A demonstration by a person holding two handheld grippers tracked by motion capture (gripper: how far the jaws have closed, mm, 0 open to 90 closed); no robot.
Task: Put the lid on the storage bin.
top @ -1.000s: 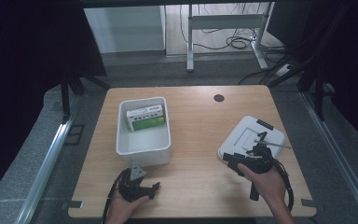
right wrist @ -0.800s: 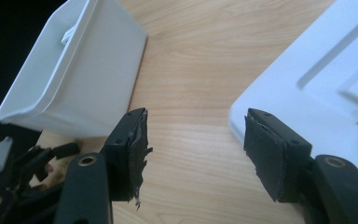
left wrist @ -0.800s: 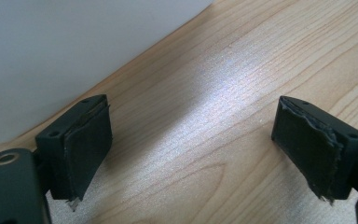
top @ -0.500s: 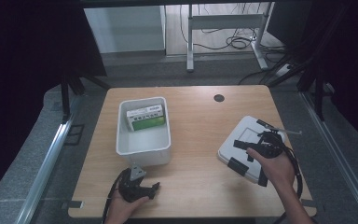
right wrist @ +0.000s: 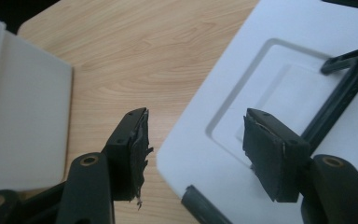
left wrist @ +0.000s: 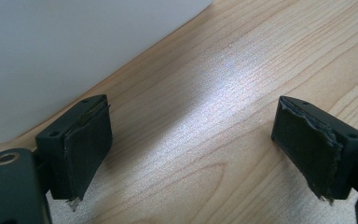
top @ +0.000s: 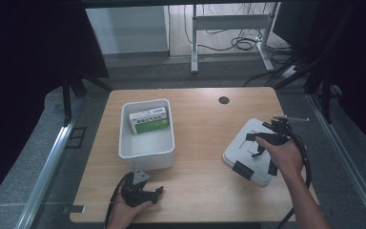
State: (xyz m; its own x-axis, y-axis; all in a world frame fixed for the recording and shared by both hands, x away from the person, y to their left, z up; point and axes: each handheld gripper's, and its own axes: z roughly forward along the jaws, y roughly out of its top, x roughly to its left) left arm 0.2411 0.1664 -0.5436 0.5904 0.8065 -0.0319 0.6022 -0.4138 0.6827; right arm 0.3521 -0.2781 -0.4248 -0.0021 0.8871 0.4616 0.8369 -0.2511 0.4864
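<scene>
A white lid (top: 248,153) with a black handle and black clips lies flat on the table's right side. My right gripper (top: 255,145) hovers over it, open. In the right gripper view (right wrist: 198,149) one jaw stands over the wood and the other over the lid (right wrist: 284,88), next to the black handle (right wrist: 347,77). A white bin (top: 146,153) stands left of centre with a green and white box (top: 147,120) in it. My left gripper (top: 153,192) rests open near the front edge, just before the bin; its own view (left wrist: 193,144) shows bare wood between the jaws and the bin wall (left wrist: 74,46).
The wooden table (top: 200,124) has a round dark cable hole (top: 224,100) at the back. Bare wood lies between bin and lid. A metal desk frame and cables (top: 233,43) stand on the floor beyond the table.
My right gripper has moved away from the front edge, farther over the lid. The left gripper, bin and lid have stayed put.
</scene>
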